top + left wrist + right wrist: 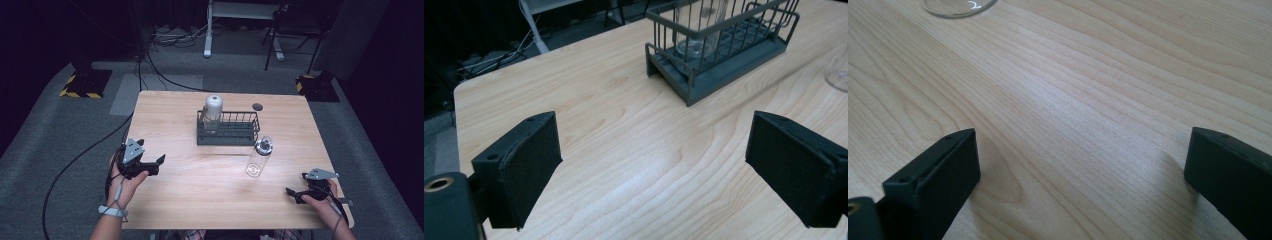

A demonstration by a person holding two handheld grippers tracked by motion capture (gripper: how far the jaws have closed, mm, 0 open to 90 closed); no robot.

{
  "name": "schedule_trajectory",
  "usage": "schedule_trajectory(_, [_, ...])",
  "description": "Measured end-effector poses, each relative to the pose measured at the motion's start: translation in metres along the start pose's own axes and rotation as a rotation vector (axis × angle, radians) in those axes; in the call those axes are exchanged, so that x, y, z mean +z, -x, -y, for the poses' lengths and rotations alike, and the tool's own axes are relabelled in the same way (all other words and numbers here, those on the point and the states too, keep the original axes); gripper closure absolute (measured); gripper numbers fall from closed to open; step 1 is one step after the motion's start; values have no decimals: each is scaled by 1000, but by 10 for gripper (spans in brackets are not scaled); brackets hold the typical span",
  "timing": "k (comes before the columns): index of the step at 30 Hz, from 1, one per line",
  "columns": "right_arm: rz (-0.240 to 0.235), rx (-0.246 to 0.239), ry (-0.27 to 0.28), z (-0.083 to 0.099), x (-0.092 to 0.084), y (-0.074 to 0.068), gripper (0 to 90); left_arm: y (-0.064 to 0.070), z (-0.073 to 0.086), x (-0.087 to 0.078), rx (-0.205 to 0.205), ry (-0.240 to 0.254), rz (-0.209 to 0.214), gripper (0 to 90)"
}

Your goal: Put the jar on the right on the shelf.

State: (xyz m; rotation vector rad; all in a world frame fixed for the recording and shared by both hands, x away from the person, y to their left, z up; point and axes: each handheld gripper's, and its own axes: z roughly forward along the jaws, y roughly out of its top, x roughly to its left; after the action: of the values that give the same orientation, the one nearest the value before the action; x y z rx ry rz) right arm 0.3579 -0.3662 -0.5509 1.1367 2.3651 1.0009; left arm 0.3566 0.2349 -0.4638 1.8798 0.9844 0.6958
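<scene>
Jaws of the left gripper [150, 164] and right gripper [296, 195] stand wide apart, holding nothing, over bare table [200, 175]; the clear bottle [260, 156] lies untouched between them.

Dim surroundings, evenly lit, sharp
</scene>
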Motion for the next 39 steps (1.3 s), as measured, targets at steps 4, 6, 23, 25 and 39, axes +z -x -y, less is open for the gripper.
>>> schedule_trajectory(4, [0, 0, 0, 0, 0, 0, 12, 0, 9, 0, -2, -16, 0, 74])
schedule_trajectory(6, [0, 0, 0, 0, 0, 0, 12, 0, 14, 0, -2, -29, -3, 74])
schedule_trajectory(23, [0, 0, 0, 0, 0, 0, 12, -1, 50, 6, -30, -155, -11, 75])
schedule_trajectory(25, [0, 0, 0, 0, 0, 0, 12, -1, 52, 6, -32, -168, -10, 75])
schedule_trajectory(39, [0, 0, 0, 0, 0, 0, 12, 2, 77, 13, -54, -282, 20, 75])
